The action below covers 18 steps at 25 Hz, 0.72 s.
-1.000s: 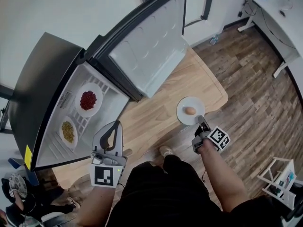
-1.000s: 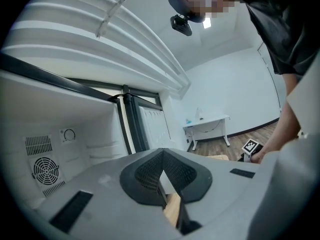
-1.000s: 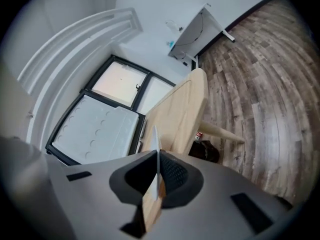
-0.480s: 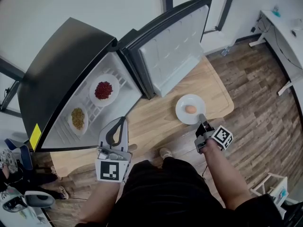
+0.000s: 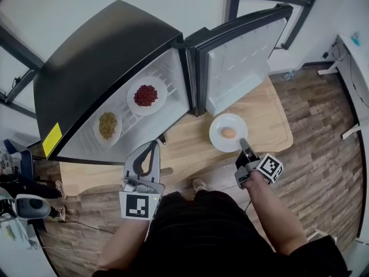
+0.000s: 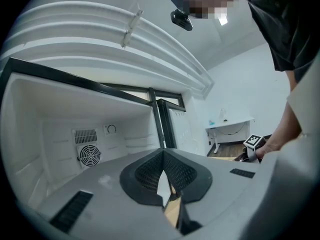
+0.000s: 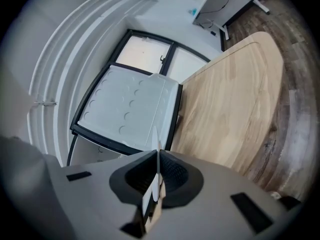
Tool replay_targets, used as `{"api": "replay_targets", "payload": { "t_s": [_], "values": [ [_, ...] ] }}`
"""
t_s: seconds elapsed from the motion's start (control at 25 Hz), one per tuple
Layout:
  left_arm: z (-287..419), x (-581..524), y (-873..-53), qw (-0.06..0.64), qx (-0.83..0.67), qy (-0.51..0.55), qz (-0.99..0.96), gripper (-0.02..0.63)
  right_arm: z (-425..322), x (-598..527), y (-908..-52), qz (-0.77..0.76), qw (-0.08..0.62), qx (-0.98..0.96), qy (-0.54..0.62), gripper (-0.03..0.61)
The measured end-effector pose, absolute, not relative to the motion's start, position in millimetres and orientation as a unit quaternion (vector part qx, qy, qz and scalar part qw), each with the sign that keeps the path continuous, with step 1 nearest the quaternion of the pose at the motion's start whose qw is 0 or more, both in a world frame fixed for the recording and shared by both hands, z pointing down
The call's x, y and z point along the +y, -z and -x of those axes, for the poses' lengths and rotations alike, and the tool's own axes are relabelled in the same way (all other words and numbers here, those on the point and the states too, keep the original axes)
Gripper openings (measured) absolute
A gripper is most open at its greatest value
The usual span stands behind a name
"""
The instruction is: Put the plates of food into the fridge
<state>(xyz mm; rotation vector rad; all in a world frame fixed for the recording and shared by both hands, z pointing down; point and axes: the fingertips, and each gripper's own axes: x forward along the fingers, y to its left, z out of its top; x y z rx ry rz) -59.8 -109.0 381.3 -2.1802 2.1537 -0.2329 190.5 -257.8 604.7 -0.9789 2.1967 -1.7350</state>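
The round white plate [image 5: 218, 133], bearing a smooth brown egg [image 5: 229, 133], is seated on the wooden table [image 5: 268, 117] beside the open fridge [image 5: 104, 56]. Its thin rim is clamped edge-on between the right gripper [image 5: 243, 144] fingers. The left gripper [image 5: 153, 146] fingers are closed together on nothing.

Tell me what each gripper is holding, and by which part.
The right gripper grips the plate with the egg by its near rim, jaws shut on the thin edge. The left gripper holds nothing, its jaws together.
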Motion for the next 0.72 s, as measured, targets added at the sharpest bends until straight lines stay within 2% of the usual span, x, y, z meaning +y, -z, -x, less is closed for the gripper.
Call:
{"api": "replay_targets", "payload": {
  "t_s": [0.72],
  "values": [
    [128, -32, -385, 0.017, 0.776, 0.056, 0.628, 0.005, -55, -223, -578, 0.216, 0.005, 0.785, 0.581, 0.032]
  ]
}}
